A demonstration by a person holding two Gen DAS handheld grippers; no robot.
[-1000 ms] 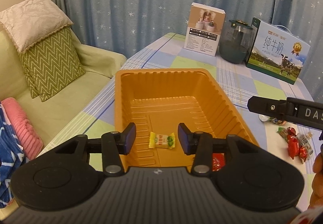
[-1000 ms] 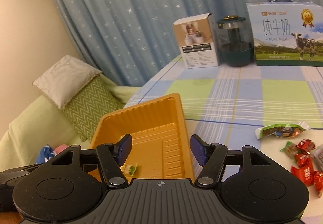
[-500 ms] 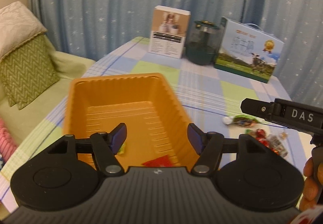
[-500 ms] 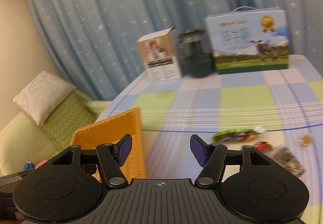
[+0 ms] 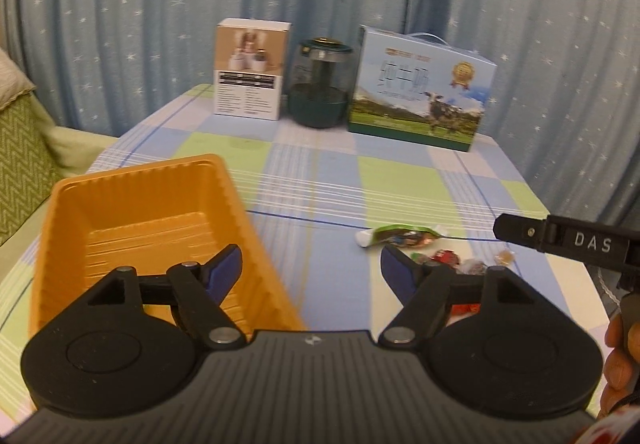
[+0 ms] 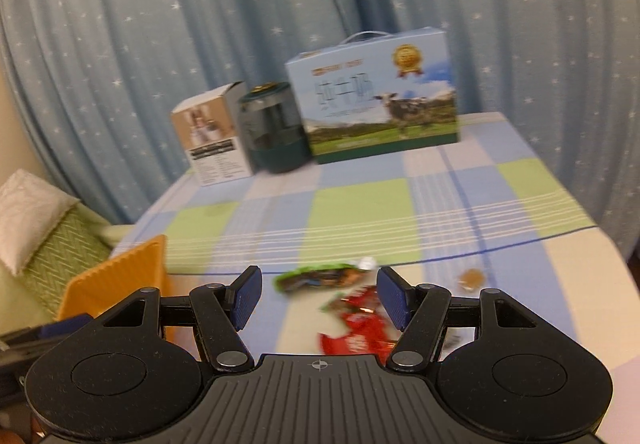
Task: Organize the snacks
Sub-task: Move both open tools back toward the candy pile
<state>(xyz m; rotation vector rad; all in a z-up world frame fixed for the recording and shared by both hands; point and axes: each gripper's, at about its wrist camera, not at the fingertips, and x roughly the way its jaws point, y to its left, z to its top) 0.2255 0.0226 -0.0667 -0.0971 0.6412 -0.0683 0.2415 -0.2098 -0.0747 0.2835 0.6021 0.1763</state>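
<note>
The right gripper (image 6: 319, 294) is wide open and holds nothing. It hangs over a little heap of snacks on the worktop (image 6: 360, 211). Red wrapped candies (image 6: 356, 328) lie right between its two fingers, a bit toward 6 o'clock. A long green snack packet (image 6: 316, 276) lies just past the fingertips, toward 12 o'clock. A small brown candy (image 6: 470, 278) sits alone at 3 o'clock.

The left gripper (image 5: 311, 270) is open too, and empty. It sits half over the right wall of the orange tray (image 5: 236, 199). The tray is at 9 o'clock from the snack heap, well apart from it.

What could go wrong? The red candies are bunched up and touching. If the right gripper closes here, it may pinch two at once, or only catch a twisted wrapper end. Then a candy could slip out and drop on the way to the tray. The wrappers look shiny and slippery, so a fingertip may also shove one aside instead of grabbing it.

The view from the right gripper is blurry, so aiming may be off. The two grippers are near each other, and they could bump if both go for the heap.
</note>
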